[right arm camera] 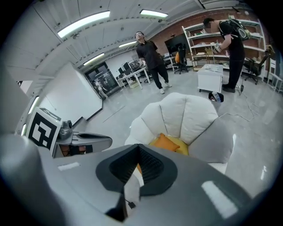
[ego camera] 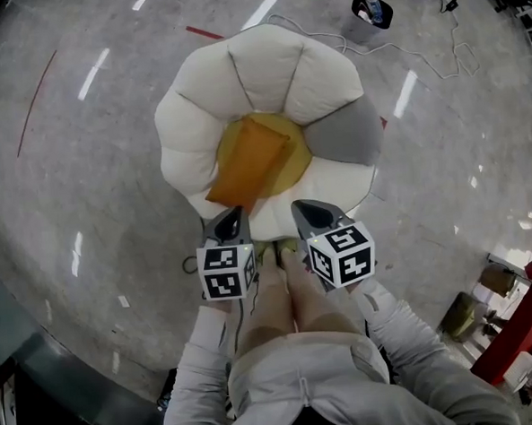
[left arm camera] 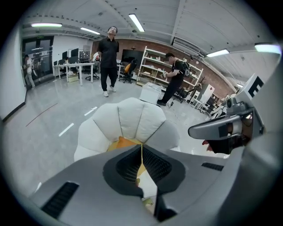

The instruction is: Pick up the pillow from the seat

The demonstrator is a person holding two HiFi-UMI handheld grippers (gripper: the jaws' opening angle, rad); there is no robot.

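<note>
Head view: left claw [ego camera: 236,214] and right claw [ego camera: 300,207], both pinched together empty, near orange pillow [ego camera: 249,160] on seat [ego camera: 266,63].

The orange square cloth pillow [ego camera: 249,163] lies in the middle of the big soft flower-shaped seat [ego camera: 266,63]. It is turned like a diamond. One corner points to 7 o'clock and almost reaches the seat's near edge. The pillow looks smooth and a bit puffy. It covers most of the seat's yellow round middle [ego camera: 297,165], which peeks out on the pillow's 3 o'clock side. The seat stands on the shiny grey floor [ego camera: 84,173]. Fat cream petals go all round the middle. One petal at 3 o'clock, the grey petal [ego camera: 346,132], is different. The petals at 12 o'clock stand up tall like a back rest.
</note>
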